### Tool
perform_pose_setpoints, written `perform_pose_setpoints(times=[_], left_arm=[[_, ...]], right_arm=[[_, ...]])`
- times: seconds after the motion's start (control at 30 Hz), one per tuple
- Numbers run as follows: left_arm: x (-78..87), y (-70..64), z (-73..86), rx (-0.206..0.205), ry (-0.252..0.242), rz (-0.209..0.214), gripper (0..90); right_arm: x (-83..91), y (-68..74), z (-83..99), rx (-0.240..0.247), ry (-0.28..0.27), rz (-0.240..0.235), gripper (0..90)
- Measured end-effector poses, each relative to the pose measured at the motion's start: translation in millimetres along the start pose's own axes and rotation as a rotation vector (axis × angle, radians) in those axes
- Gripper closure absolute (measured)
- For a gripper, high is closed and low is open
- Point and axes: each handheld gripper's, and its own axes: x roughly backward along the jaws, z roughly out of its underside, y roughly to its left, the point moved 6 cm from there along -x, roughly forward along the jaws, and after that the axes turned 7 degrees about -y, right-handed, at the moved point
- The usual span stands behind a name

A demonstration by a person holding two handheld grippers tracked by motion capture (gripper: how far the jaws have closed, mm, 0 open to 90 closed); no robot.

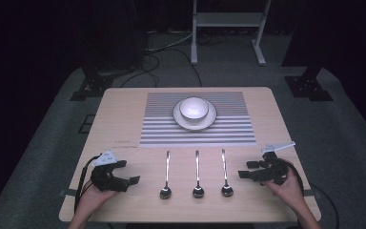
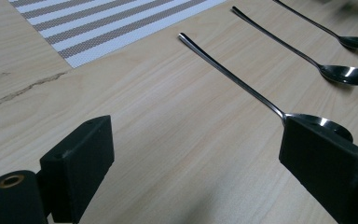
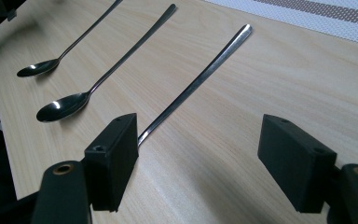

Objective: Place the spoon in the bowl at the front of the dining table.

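Both grippers, left and right, spread wide, empty; flat spoons between them may skid on counter if pinched carelessly.

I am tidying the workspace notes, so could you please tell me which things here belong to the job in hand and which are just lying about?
In the job:
left spoon
middle spoon
right spoon
left gripper, open
right gripper, open

Lying about, as far as I can judge:
bowl
plate
striped mat
table
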Motion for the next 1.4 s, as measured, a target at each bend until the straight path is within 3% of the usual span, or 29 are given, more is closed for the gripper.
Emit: perform_pose_setpoints(times=[0.3,0.83,1.0,1.13,1.3,1.4], left_arm=[[-3.9,-9.4,-3.1,-0.009,0.002,0.027,11.0],[-21.2,-36.7,-6.6,-0.063,0.059,0.102,17.8],[-27.1,-49.6,-8.8,-0.084,0.066,0.157,25.2],[-29.9,-57.7,-10.4,-0.085,0.059,0.195,38.2],[-36.9,-75.3,-9.4,-0.124,0.092,0.259,54.2],[-38.8,-79.4,-8.3,-0.141,0.104,0.273,63.4]], right_arm=[[0.9,0.0,0.7,0.003,-0.002,0.002,27.3],[0.6,3.9,-0.6,0.013,-0.005,0.003,27.3],[-0.9,5.0,-0.5,0.013,-0.001,0.001,27.3],[-1.2,5.8,-0.8,0.016,0.002,0.001,27.4],[-1.8,7.3,-0.9,0.02,0.005,-0.001,27.6],[-2.4,7.6,-0.4,0.022,0.011,-0.003,27.7]])
